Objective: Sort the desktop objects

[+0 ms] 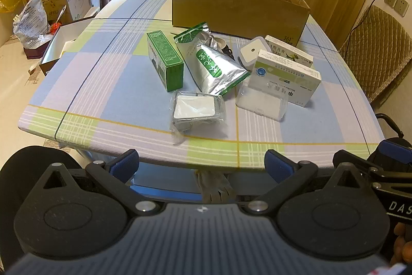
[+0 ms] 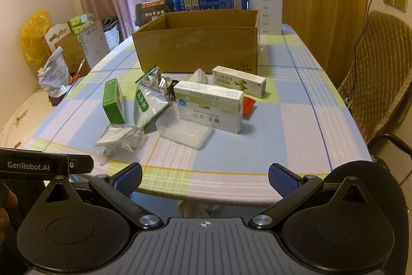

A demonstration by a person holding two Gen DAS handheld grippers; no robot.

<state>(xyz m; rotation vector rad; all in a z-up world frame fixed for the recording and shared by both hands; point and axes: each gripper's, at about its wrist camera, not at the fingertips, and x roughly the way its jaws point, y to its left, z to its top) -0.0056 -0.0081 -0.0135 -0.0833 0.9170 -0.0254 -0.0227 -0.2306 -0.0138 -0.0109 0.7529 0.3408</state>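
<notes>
Both tools gape before the table edge.

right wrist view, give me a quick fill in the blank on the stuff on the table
1. The cardboard box behind the items stands ____ at the top.
2. The green box lies ____ of the silver pouch.
3. Both the left gripper and the right gripper are ____.
Missing words: open; left; open
</notes>
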